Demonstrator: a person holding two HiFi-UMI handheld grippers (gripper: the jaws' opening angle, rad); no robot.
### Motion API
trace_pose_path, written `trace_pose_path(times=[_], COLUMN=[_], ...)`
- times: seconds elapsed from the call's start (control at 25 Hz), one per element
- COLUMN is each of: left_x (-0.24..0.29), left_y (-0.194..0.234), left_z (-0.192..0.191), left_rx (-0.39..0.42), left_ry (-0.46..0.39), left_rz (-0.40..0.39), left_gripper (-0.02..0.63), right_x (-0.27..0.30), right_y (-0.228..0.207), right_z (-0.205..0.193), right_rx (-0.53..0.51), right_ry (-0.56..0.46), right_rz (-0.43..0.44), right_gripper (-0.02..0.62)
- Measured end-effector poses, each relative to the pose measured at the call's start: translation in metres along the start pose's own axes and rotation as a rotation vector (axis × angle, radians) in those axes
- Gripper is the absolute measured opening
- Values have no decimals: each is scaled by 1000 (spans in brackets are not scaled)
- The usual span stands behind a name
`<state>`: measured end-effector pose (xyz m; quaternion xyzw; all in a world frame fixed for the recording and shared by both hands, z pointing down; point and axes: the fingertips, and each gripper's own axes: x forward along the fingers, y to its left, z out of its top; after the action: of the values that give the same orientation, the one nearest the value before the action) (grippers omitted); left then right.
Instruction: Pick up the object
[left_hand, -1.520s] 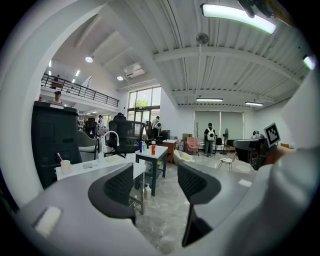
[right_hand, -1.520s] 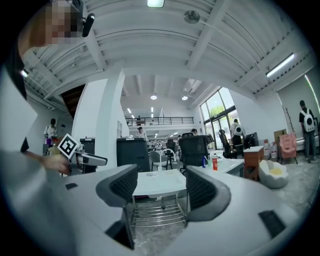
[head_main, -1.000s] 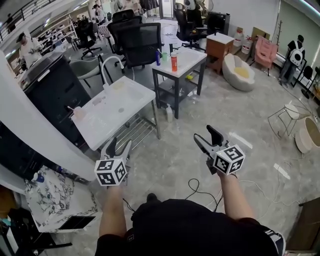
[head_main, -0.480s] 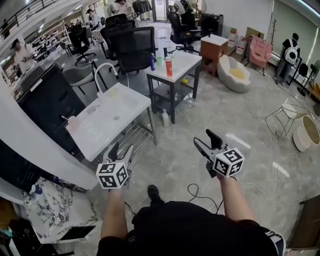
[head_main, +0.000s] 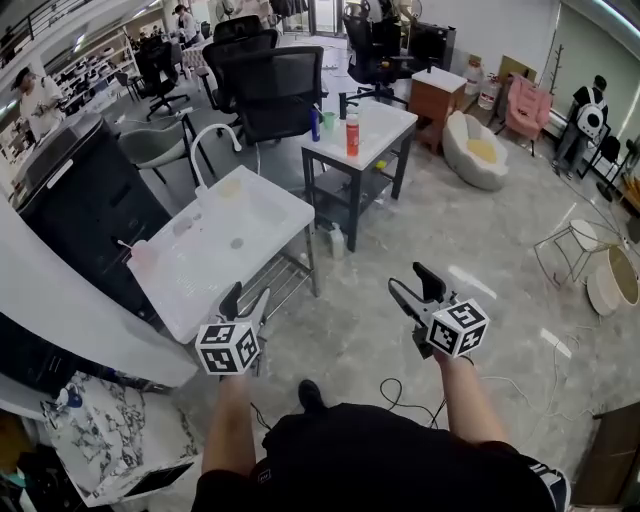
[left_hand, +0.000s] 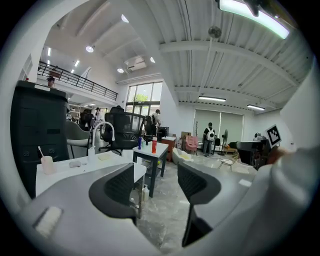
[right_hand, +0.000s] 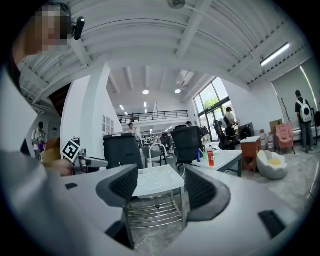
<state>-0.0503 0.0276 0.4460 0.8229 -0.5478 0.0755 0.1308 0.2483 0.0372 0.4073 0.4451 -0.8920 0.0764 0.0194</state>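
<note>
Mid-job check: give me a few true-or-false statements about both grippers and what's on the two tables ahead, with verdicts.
1. The left gripper is empty, with its jaws apart. True.
2. The right gripper is shut on the red bottle. False: its jaws are apart with nothing between them, and the bottle stands upright on the small table.
3. A curved faucet stands at the white sink table. True.
4. The blue bottle stands on the white sink table. False: it is on the small table, near the red bottle.
</note>
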Motion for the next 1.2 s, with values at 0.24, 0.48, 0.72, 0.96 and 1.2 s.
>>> trace_pose_path(times=[0.24, 0.48, 0.72, 0.96, 1.2], left_x=[36, 50, 52, 57, 67], left_y=[67, 143, 186, 205, 218], left_z=[11, 19, 25, 19, 6], left_rx=[0, -18, -36, -40, -43], left_ry=[17, 10, -10, 0, 45], left_rz=[-4, 16, 36, 54, 101], left_gripper=[264, 264, 264, 262, 262], right_x=[84, 160, 212, 251, 298], right_y=[2, 19, 45, 50, 52], right_z=[4, 7, 11, 11, -4], right_rx=[-2, -19, -53, -54, -18], right_ry=[28, 61, 97, 105, 120], right_rz=[0, 17, 78, 130, 231], right_gripper=[268, 268, 268, 268, 268])
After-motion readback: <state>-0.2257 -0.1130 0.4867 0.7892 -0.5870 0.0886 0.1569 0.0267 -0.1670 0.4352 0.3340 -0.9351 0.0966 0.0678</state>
